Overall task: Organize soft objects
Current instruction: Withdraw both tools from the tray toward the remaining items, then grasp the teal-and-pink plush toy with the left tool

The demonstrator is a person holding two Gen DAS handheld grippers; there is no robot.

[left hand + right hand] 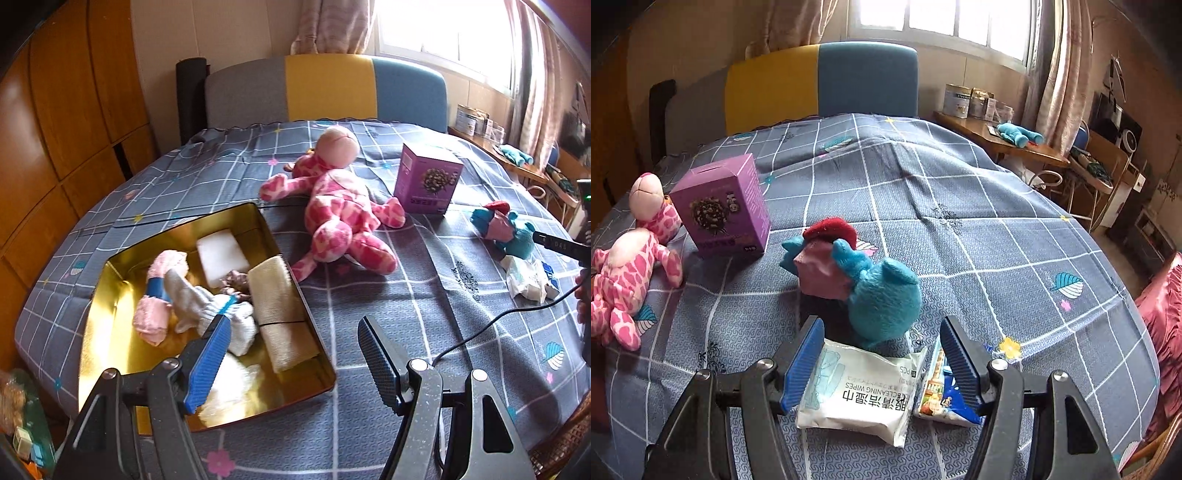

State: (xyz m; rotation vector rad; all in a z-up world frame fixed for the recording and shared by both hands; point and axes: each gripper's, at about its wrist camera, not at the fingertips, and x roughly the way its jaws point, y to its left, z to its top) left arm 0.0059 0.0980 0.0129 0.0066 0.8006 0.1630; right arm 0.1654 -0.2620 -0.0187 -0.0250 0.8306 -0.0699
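Bedroom, grid-print bed sheet [960,206] as work surface. Nearest the right gripper [882,363], jaws apart w/ nothing held, lies a wipes pack [857,391]: light, slick film, squashy, best pinched across its middle. Just beyond, touching it, the blue plush [882,295]: v. light, soft, grab the round body. Left gripper [295,360] also open, empty, over the gold tin's [110,295] edge. Farther off, the pink giraffe plush [340,218]: bulkier, floppy limbs, take the torso.
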